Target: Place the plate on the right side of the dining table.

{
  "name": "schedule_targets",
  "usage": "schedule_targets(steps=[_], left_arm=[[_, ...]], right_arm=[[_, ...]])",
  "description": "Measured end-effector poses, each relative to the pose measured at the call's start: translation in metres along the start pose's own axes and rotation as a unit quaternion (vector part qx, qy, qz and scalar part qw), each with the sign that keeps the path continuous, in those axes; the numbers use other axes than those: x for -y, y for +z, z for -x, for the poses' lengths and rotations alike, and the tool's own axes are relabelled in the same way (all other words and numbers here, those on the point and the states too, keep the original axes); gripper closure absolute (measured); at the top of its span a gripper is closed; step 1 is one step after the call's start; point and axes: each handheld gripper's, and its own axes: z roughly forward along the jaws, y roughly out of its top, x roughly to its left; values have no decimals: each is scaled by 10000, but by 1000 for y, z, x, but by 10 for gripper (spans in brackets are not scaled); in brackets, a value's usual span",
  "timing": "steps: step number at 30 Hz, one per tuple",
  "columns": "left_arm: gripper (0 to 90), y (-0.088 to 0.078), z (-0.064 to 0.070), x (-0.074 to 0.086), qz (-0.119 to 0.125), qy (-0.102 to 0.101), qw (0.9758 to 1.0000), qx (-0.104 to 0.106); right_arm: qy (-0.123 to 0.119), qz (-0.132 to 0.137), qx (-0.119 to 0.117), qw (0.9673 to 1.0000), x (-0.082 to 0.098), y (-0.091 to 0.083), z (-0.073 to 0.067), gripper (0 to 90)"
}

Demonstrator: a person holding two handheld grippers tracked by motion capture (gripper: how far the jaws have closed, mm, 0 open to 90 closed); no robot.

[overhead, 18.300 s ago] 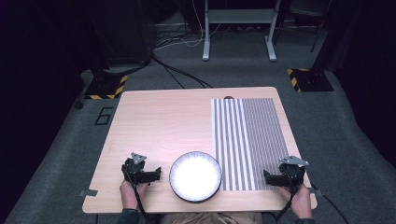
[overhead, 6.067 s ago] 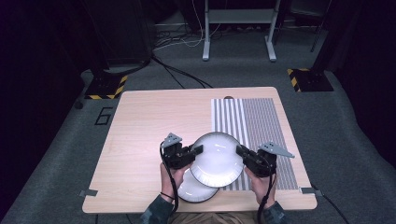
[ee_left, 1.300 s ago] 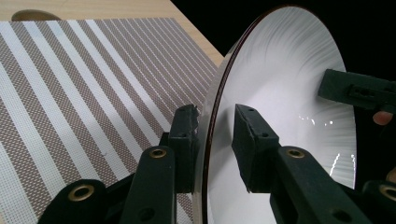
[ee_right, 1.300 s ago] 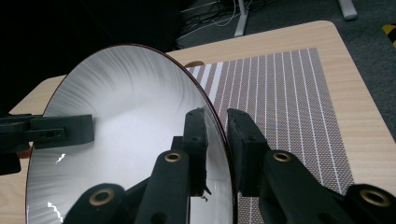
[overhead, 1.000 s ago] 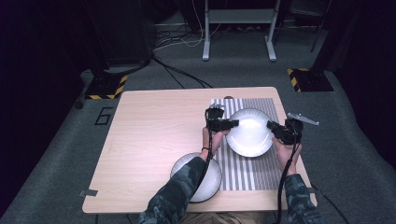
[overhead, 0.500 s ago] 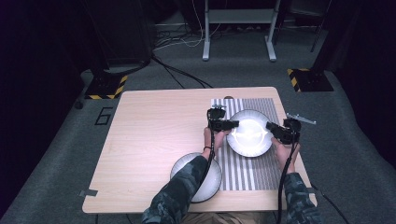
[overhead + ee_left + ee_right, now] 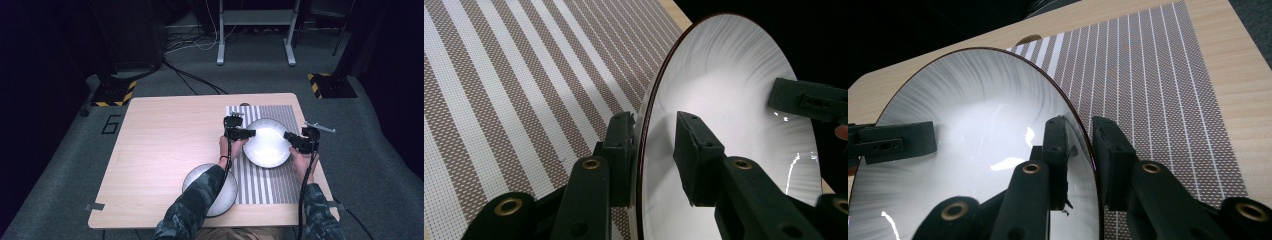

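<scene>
Fingers first: on our left gripper point(image 7: 248, 133) they pinch the near rim of the upper plate point(image 7: 266, 142), one pad point(image 7: 620, 145) under it and one on its white face. Our right gripper point(image 7: 290, 136) does the same on the opposite rim, its fingers point(image 7: 1058, 137) closed on the dark edge. Both grips look firm, so we carry this plate between two clamps, one on each side.

From the high view, the plate sits over the striped placemat point(image 7: 260, 185) toward the far right part of the table point(image 7: 165, 130). Whether it hangs just above the mat or already touches it, we cannot tell; in the left gripper view it looks tilted, with the stripes showing beneath its edge.

Now the relation that matters, as we judge it: the plate lies directly between the two grippers, so the line from one clamp to the other runs across the mat's stripes, and neither hand is nearer than the other. Setting it down calls for both hands to sink together and level, then for both grips to let go outward, each away from the plate's centre.

Farther out, a second plate point(image 7: 225, 197) rests near the table's front edge, partly under our left sleeve point(image 7: 192, 212), straddling the mat's left border and the bare wood.
</scene>
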Motion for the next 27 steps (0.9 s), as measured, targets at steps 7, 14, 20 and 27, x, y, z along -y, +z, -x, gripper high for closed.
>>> schedule_targets(steps=[7,14,20,27], left_arm=[[680,5,-2,1,-27,-45,9999,-123],[688,9,-3,3,-21,-20,9997,-242],[687,12,-4,5,-67,-27,9996,-261],[684,16,-5,7,-129,-79,9993,-342]], right_arm=[[27,-74,32,10000,3,7,3,767],[127,-135,62,9998,8,14,6,767],[133,-155,93,9997,9,17,8,765],[183,-224,116,9995,13,20,10,765]])
